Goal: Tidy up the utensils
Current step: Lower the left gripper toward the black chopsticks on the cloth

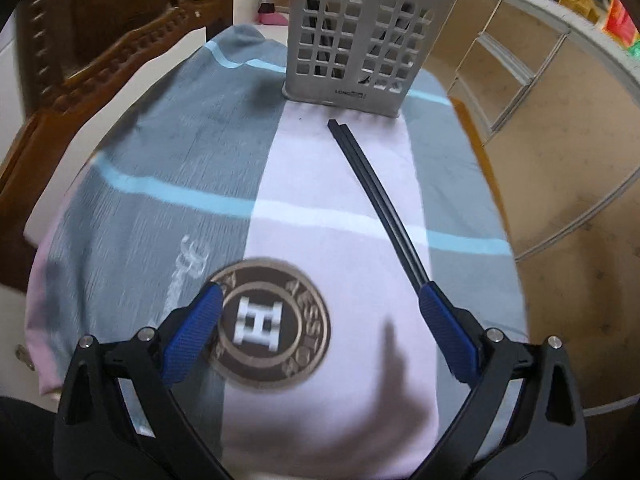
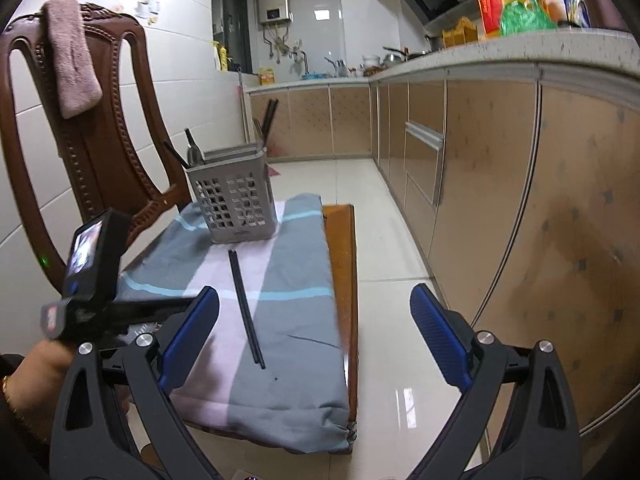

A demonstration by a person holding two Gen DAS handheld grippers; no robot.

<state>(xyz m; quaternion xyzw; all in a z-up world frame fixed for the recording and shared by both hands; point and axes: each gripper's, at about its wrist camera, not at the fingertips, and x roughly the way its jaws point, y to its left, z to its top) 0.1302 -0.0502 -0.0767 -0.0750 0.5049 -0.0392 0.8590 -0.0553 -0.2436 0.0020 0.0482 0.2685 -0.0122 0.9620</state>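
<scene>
A pair of black chopsticks [image 1: 372, 192] lies on the cloth-covered table [image 1: 168, 168], running from just in front of the grey slotted utensil holder [image 1: 356, 40] toward me. My left gripper [image 1: 320, 312] is open above the cloth, and its right fingertip [image 1: 434, 300] is at the near end of the chopsticks. In the right wrist view the chopsticks [image 2: 245, 308] lie in front of the holder [image 2: 234, 200], which has several utensils standing in it. My right gripper [image 2: 314, 316] is open, hovering over the table's right edge with nothing between its fingers.
A carved wooden chair [image 2: 100, 128] with a pink towel [image 2: 72, 72] stands behind the table's left side. Kitchen cabinets [image 2: 500, 200] run along the right under a cluttered counter [image 2: 516, 16]. Tiled floor [image 2: 384, 264] lies between them. The other gripper's camera [image 2: 90, 252] and a hand [image 2: 36, 376] are at left.
</scene>
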